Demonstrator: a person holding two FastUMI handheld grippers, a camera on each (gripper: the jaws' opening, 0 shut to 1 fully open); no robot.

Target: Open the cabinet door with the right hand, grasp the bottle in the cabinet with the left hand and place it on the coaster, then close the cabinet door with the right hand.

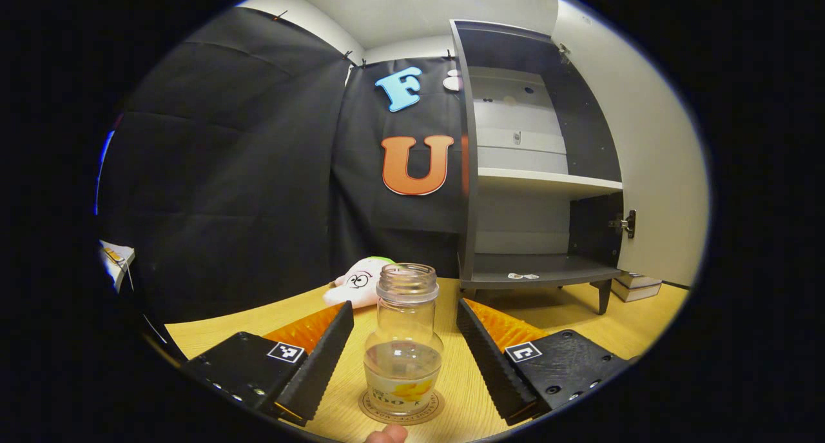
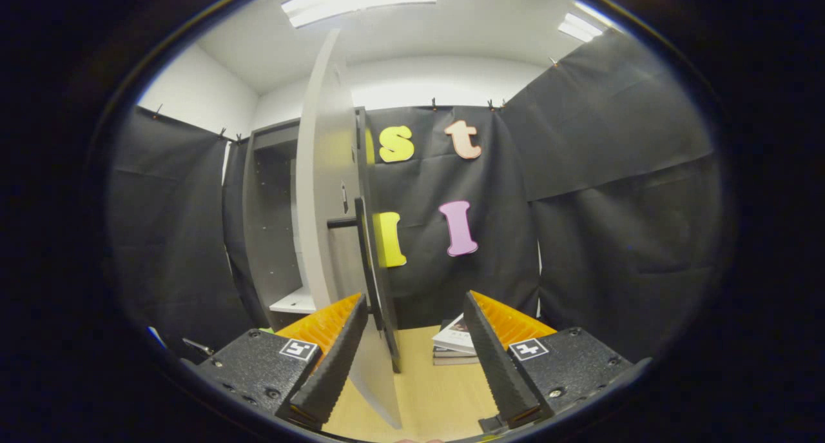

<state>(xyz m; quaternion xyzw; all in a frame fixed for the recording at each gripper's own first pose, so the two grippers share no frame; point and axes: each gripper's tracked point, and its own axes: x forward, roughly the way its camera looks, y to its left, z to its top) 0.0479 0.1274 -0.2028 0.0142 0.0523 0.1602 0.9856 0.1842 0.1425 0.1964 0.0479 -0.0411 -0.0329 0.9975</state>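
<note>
So my left gripper (image 1: 405, 349) stands wide open with the glass bottle (image 1: 403, 340) upright between its fingers, neither pad touching, since the bottle already sits on the coaster (image 1: 401, 409) at six o'clock. Up at two o'clock the cabinet (image 1: 535, 172) gapes, shelves bare. My right gripper (image 2: 408, 359) is open too, holding nothing, its fingers straddling the cabinet door (image 2: 329, 224) edge near the black handle (image 2: 364, 262), placed, I judge, to swing it shut.
</note>
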